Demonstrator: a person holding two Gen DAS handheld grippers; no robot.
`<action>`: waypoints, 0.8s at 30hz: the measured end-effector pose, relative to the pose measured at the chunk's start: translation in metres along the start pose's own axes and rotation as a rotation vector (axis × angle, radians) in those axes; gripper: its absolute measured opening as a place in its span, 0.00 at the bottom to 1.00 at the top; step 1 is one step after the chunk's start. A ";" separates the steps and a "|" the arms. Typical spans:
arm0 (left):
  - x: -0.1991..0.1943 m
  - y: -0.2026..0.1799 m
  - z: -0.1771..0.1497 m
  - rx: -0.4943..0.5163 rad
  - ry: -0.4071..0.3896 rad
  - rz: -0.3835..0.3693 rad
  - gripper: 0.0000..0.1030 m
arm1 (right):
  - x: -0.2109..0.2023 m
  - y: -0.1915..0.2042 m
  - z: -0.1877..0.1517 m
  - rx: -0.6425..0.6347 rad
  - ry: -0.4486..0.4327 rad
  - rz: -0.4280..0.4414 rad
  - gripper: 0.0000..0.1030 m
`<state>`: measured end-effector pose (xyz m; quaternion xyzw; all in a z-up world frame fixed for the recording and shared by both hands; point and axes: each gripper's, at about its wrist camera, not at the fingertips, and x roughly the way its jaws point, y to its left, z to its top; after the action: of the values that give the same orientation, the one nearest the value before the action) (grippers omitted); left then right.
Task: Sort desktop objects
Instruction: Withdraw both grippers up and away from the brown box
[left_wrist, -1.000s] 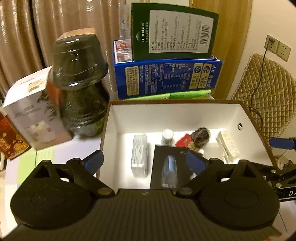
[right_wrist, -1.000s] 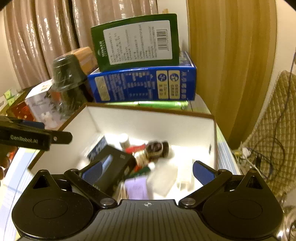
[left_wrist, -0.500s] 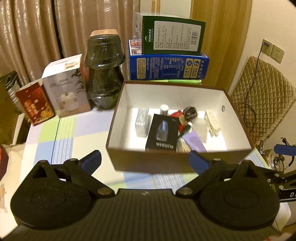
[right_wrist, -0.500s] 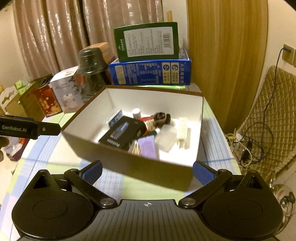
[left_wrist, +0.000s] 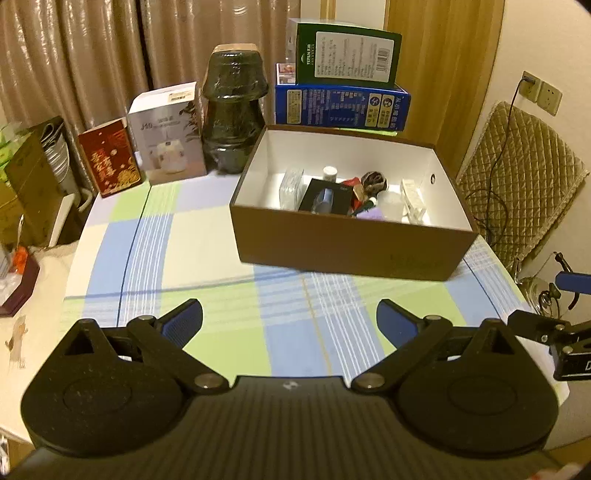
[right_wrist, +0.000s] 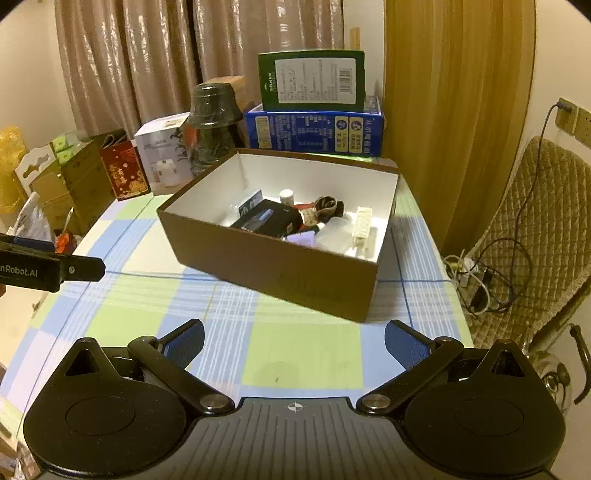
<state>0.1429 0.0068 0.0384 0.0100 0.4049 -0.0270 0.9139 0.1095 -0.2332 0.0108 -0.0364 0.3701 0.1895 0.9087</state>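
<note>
Left gripper (left_wrist: 289, 321) and right gripper (right_wrist: 294, 341) both over checked tabletop (left_wrist: 207, 251), jaws wide open, nothing between. Brown box (left_wrist: 343, 245) at 12 o'clock ahead, well apart; sorted small objects (left_wrist: 334, 195) inside. Blue carton (left_wrist: 341, 107) behind box.

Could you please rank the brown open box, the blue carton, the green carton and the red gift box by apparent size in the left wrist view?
1. brown open box, clearly largest, though also nearest.
2. blue carton.
3. green carton.
4. red gift box.

The blue and green cartons look nearly alike; their order is unsure.
</note>
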 end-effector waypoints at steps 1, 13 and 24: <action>-0.004 -0.001 -0.004 -0.003 0.001 0.002 0.96 | -0.003 0.000 -0.003 -0.003 -0.001 0.003 0.98; -0.043 -0.015 -0.044 -0.019 -0.010 0.046 0.96 | -0.029 0.010 -0.035 -0.059 0.007 0.043 0.98; -0.062 -0.022 -0.071 -0.023 -0.003 0.065 0.96 | -0.041 0.015 -0.053 -0.075 0.014 0.069 0.98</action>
<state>0.0473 -0.0093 0.0365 0.0124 0.4034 0.0072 0.9149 0.0422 -0.2434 0.0011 -0.0591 0.3702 0.2345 0.8969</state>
